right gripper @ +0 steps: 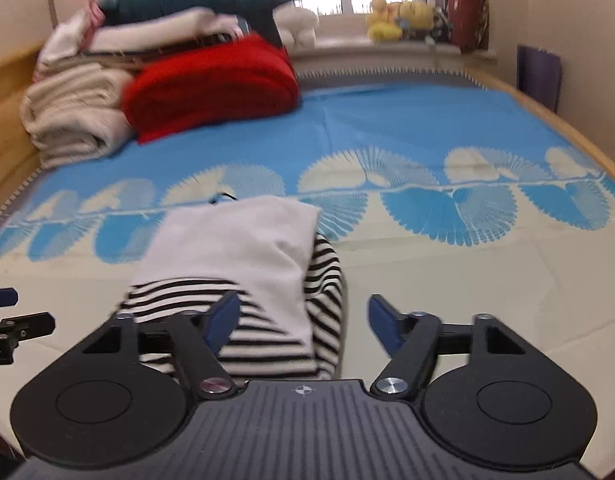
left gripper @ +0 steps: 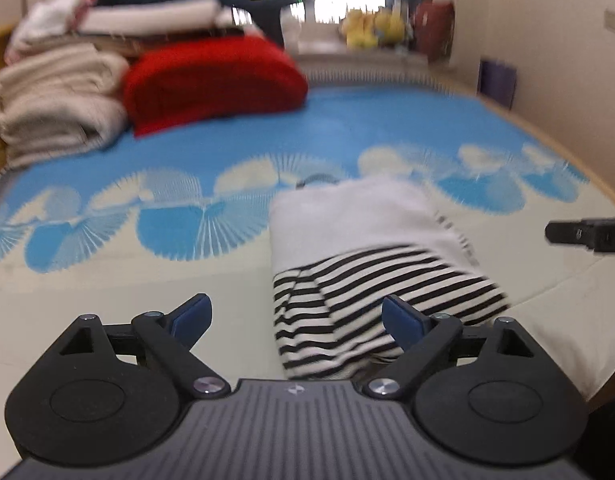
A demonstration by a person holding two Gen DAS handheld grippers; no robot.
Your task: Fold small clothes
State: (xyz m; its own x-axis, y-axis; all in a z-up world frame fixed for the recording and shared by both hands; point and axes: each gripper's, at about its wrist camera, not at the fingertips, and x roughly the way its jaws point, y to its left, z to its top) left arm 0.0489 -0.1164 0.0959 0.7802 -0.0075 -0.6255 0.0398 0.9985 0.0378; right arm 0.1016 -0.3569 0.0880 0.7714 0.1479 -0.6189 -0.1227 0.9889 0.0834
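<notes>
A small garment (left gripper: 359,248), white at the far part and black-and-white striped at the near part, lies folded into a narrow shape on the bed; it also shows in the right wrist view (right gripper: 243,252). My left gripper (left gripper: 297,318) is open and empty, just in front of the garment's near left edge. My right gripper (right gripper: 303,322) is open and empty over the garment's near striped end. The right gripper's tip shows at the right edge of the left wrist view (left gripper: 587,234). The left gripper shows at the left edge of the right wrist view (right gripper: 11,320).
The bed has a blue and cream patterned cover (left gripper: 347,128). A red folded blanket (left gripper: 211,80) and a stack of cream and dark folded textiles (left gripper: 59,100) sit at the far left. Plush toys (right gripper: 399,20) line the window sill. A wooden bed edge (right gripper: 567,128) runs along the right.
</notes>
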